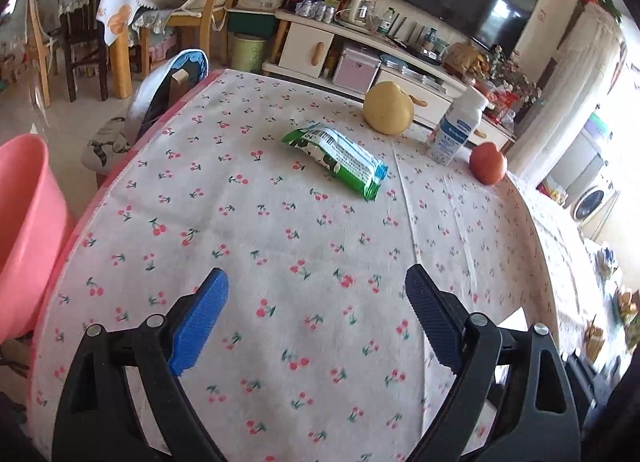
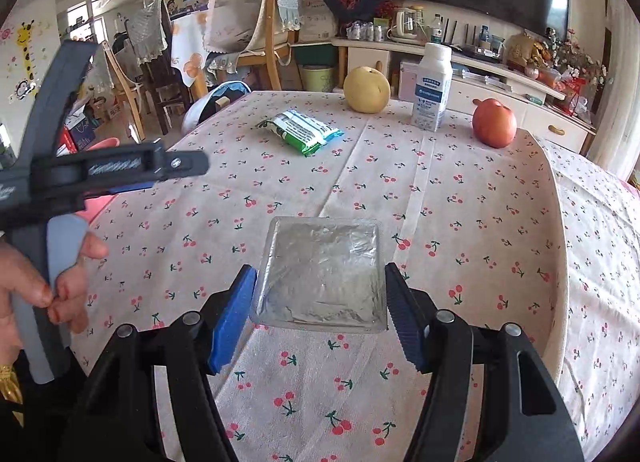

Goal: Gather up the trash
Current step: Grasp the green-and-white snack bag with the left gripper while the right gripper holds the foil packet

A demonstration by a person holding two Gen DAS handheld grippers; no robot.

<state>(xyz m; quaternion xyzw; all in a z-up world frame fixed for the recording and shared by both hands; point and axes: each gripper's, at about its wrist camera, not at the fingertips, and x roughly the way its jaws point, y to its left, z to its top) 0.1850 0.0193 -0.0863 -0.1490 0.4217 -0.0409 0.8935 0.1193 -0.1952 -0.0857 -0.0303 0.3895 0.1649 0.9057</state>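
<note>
**Trash run: foil tray in one hand, wrapper up next**

So my right gripper (image 2: 320, 302) has its jaws pinching a shiny foil tray (image 2: 320, 274) by its two side edges. Going for the sides makes sense to me, since the thing is flat and flimsy and the rims are the only bits stiff enough to squeeze. I can't quite tell if it's lifted clear of the surface (image 2: 460, 189) or only just off it.

My left gripper (image 1: 316, 318) has its jaws spread wide with nothing in them, pointed down over the cherry-print cloth. I'm guessing it's lined up for the green snack wrapper (image 1: 340, 159), which lies flat well beyond the tray, toward the far edge.

Using that wrapper as the landmark: a yellow pear (image 1: 388, 107) sits just behind it, a white bottle (image 1: 456, 129) stands off to its right, and a red apple (image 1: 487, 163) is further right again, near the edge. The fruit isn't trash in my book, so it stays put. The bottle, no idea if it's empty.

The pink bin (image 1: 28, 229) is off the left edge of the surface, nearer me than the wrapper. That's probably where the tray goes.
</note>
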